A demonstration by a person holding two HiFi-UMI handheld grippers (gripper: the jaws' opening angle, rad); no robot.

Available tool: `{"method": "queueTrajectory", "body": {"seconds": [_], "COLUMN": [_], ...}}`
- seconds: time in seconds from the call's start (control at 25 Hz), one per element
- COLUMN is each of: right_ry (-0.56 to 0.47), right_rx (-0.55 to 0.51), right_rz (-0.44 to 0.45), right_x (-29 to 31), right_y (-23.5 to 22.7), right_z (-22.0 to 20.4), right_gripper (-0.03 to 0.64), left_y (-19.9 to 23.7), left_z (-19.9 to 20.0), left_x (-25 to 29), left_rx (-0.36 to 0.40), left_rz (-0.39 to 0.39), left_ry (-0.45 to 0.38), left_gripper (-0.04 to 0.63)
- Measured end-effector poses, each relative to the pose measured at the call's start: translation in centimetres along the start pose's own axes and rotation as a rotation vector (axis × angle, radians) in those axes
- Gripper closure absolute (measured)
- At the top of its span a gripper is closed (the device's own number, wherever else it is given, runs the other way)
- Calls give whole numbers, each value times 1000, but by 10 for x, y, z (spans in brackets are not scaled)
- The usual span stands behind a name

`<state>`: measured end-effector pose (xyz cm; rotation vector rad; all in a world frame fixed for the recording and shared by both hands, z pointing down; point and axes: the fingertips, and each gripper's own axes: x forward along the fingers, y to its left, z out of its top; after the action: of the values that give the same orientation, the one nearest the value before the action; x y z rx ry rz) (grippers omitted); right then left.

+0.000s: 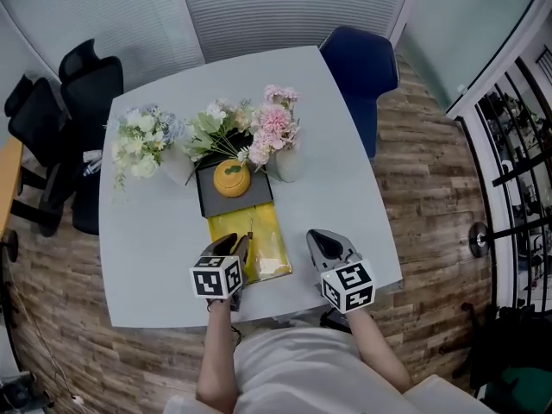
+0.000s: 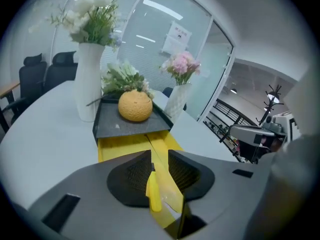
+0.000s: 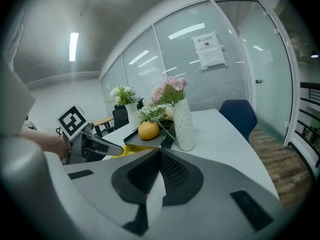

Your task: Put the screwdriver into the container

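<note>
The yellow-handled screwdriver (image 2: 154, 194) lies between the jaws of my left gripper (image 2: 159, 154), its thin shaft pointing forward. It rests near the left pad, with a gap to the right pad, so the jaws stand open around it. Below them is the yellow container (image 2: 117, 147), a shallow tray on the white table. In the head view my left gripper (image 1: 236, 241) hovers over the near end of the yellow container (image 1: 272, 231). My right gripper (image 1: 317, 236) is beside it to the right, above the table. Its jaws (image 3: 160, 153) meet at the tips and hold nothing.
A dark grey tray (image 1: 216, 198) with an orange ball (image 1: 232, 179) adjoins the container's far end. Vases of flowers (image 1: 276, 128) stand behind it, a white vase (image 2: 88, 81) at the left. A blue chair (image 1: 358, 67) and black chairs (image 1: 78, 84) ring the table; its front edge (image 1: 285, 310) is close.
</note>
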<state>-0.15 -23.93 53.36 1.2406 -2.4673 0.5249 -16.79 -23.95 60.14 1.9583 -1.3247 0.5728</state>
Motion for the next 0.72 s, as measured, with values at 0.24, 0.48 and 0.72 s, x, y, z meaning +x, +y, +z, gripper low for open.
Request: {"method": "queueTrajectory", "body": {"seconds": [0.24,0.48,0.72], "right_ry": [-46,-118,-169], "right_rx": [-39,-85,-114], "right_rz": [-11,-12,-26], "right_x": [-11,-27,-41], "right_y": [14,29,40], "right_z": [17,33,47], "right_gripper": [601,603,603], "left_y": [-5,-10,-17], "left_z": [34,54,58], "left_x": [-45,-90,-123], "left_rx": [43,49,67], "left_rz": [25,47,58], "left_ry": [-176,-343,-440], "left_gripper": [525,569,583]}}
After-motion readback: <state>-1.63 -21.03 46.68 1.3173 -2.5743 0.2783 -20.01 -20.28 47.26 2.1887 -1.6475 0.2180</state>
